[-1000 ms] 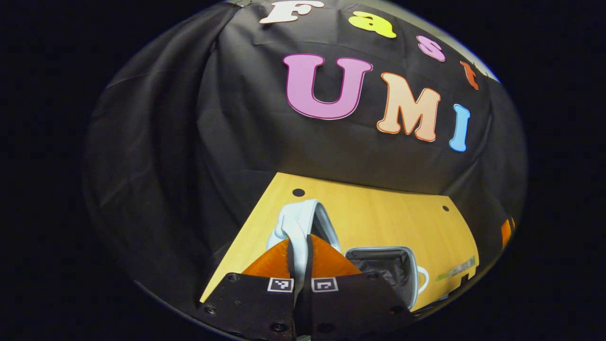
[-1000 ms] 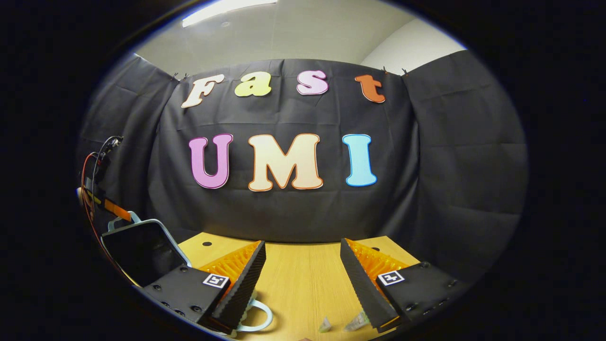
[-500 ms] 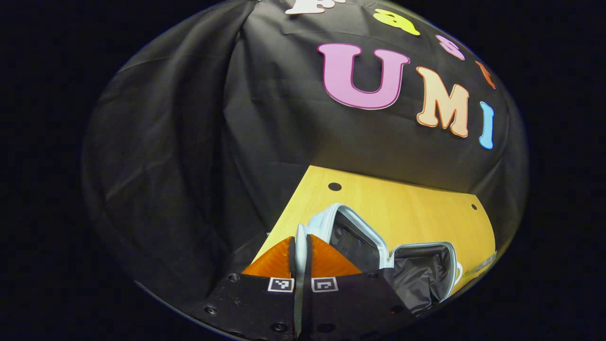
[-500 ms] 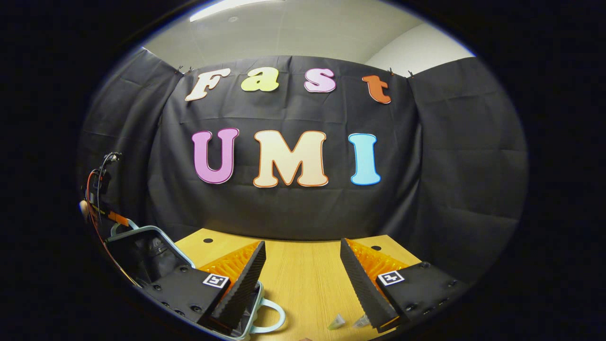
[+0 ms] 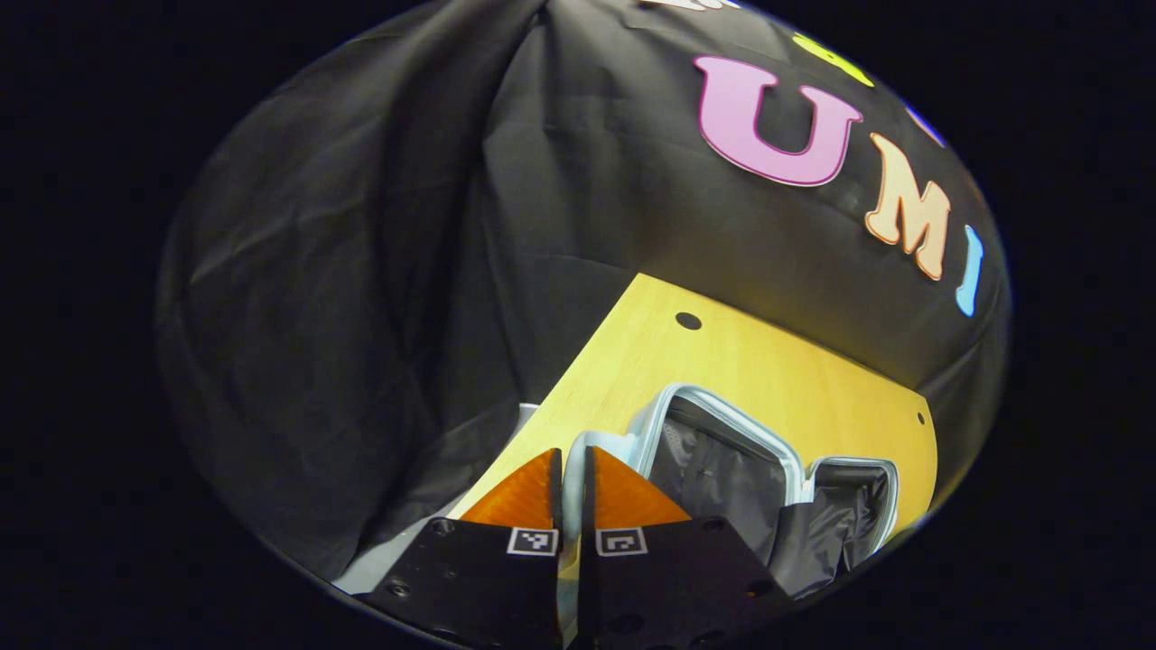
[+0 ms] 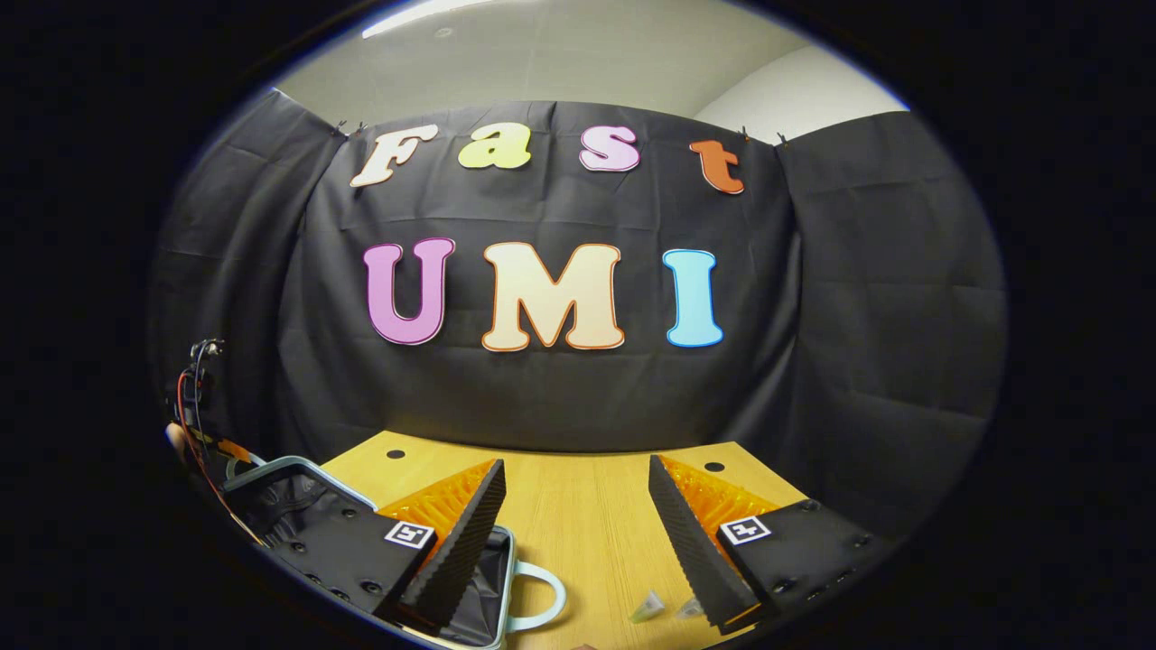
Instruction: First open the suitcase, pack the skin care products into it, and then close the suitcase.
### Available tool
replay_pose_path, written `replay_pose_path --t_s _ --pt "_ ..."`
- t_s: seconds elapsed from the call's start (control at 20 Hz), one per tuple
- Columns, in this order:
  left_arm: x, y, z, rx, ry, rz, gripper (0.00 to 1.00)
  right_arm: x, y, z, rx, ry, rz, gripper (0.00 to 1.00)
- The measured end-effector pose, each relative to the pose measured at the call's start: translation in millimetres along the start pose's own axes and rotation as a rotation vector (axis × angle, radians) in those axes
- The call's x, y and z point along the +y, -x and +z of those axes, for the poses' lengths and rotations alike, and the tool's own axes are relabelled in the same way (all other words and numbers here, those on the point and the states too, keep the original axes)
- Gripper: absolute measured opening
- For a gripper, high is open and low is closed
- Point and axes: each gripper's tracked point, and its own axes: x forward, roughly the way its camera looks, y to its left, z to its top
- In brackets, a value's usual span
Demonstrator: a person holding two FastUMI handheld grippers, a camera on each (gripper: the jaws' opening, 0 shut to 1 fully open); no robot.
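Your left gripper [image 5: 571,469]: fingers pinched on the lid's pale handle | suitcase [image 5: 722,451] lies open on the table [image 5: 722,361], lid [image 5: 713,460] tipped back, dark lining showing | your right gripper [image 6: 576,524]: fingers spread wide, holding nothing, above the table | two small clear items [image 6: 646,607] lie near its right finger.

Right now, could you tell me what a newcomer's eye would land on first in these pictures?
The pale blue suitcase lying wide open on the wooden table, its dark lining showing. The left gripper is shut on the suitcase's handle at its near end, while the right gripper is open above the table.
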Motion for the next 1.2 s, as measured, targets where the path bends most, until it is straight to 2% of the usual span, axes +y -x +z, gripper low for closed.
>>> replay_pose_path --t_s 0.1,0.15,0.2,0.35,0.5,0.6,0.7,1.0,1.2 --pt "17 -2 -6 -0.013 0.029 0.052 0.11 0 1 3 -0.004 0.004 -0.003 0.99" --pt "19 -3 -5 -0.035 0.059 0.049 0.11 0 1 3 -0.006 0.006 -0.003 0.99" --pt "16 1 2 -0.072 0.091 0.024 0.17 0 1 4 -0.010 0.009 -0.002 0.99" --pt "9 15 26 -0.189 0.093 0.019 0.80 0 -1 7 -0.021 0.007 0.009 0.99" --pt "2 38 49 -0.303 0.040 0.059 0.85 -7 -5 15 -0.048 0.007 0.013 1.00" --pt "-18 58 65 -0.377 0.008 0.048 0.86 -17 -9 16 -0.060 0.001 0.012 1.00" --pt "-40 79 79 -0.441 -0.023 0.019 0.94 -28 -12 20 -0.077 -0.002 0.012 0.99" --pt "-141 133 109 -0.605 -0.119 -0.068 0.94 -87 -29 38 -0.132 0.012 -0.014 0.98" --pt "-202 170 105 -0.661 -0.147 -0.150 0.94 -121 -35 50 -0.150 0.003 -0.012 0.99"
